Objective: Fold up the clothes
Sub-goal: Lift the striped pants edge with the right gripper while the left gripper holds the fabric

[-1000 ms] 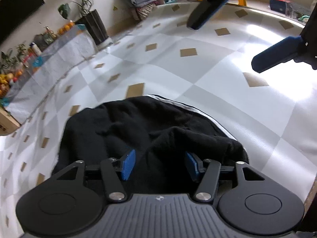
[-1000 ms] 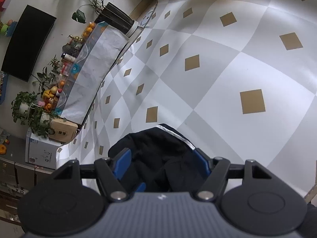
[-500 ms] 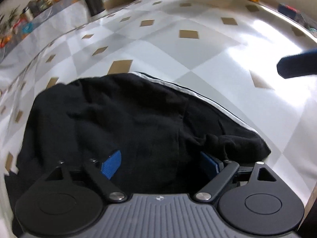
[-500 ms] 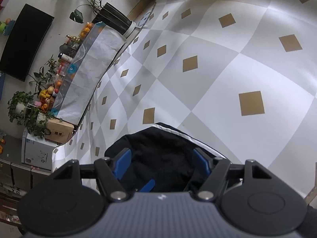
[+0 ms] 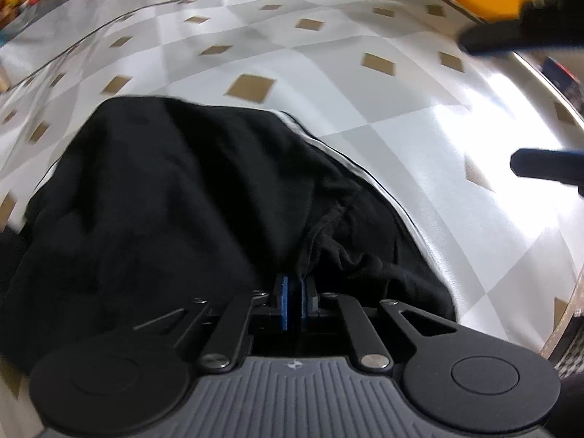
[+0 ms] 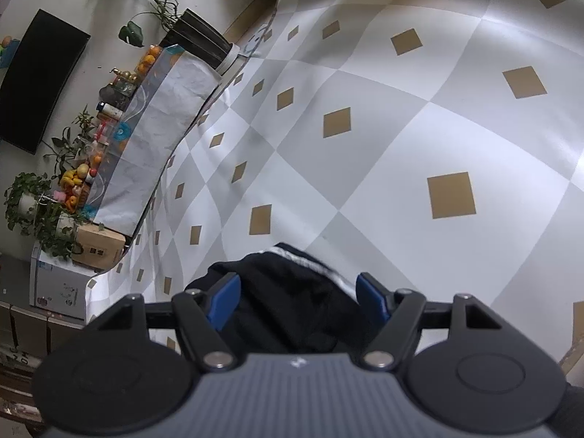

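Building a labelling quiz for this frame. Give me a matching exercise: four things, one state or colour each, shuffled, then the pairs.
Column 1:
1. left gripper
2. right gripper
3. garment
4. tablecloth

Column 2:
A. black with a white stripe along one edge
B. open, above the cloth
C. grey and white checks with tan diamonds
D. shut on a fold of fabric

Pairs: 1-D, 2-B, 3-A, 4-C
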The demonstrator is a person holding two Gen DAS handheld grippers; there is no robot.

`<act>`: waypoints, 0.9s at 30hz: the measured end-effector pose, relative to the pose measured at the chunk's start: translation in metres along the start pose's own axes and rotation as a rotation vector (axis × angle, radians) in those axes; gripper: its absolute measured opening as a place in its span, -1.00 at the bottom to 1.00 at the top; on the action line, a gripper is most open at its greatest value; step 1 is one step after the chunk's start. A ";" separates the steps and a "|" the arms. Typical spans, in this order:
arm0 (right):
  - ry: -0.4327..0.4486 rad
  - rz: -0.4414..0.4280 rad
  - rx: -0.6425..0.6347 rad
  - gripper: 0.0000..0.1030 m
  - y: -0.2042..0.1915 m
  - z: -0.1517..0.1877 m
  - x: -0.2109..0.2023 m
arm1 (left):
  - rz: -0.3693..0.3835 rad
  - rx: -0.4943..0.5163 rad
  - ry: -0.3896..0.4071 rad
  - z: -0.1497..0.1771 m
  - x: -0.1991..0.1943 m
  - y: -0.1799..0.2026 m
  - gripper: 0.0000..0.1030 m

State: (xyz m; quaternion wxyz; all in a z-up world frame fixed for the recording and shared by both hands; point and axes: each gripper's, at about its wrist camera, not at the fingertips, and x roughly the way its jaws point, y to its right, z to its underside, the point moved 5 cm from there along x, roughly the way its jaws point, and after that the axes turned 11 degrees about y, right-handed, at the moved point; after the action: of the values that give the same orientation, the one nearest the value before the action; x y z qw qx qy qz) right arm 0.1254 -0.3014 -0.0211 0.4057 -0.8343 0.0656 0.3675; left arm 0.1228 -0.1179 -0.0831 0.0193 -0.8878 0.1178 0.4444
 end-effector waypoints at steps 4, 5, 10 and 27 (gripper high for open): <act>-0.010 0.004 -0.012 0.35 -0.001 0.002 0.002 | -0.016 -0.069 0.034 0.000 -0.026 -0.008 -0.91; -0.015 0.004 -0.016 0.36 -0.001 0.003 0.003 | -0.012 -0.080 0.046 -0.001 -0.034 -0.009 -0.91; -0.060 0.007 -0.032 0.38 -0.003 0.011 0.010 | -0.019 -0.120 0.101 -0.002 -0.072 -0.018 -0.91; -0.311 0.043 -0.065 0.46 0.004 0.076 0.045 | -0.077 -0.303 0.126 0.028 -0.133 -0.064 -0.91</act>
State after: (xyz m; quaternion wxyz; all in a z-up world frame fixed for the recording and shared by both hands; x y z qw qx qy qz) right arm 0.1133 -0.2405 -0.0843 0.3759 -0.7783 0.0077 0.5029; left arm 0.0385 -0.0260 0.0015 -0.1053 -0.9106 0.0161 0.3992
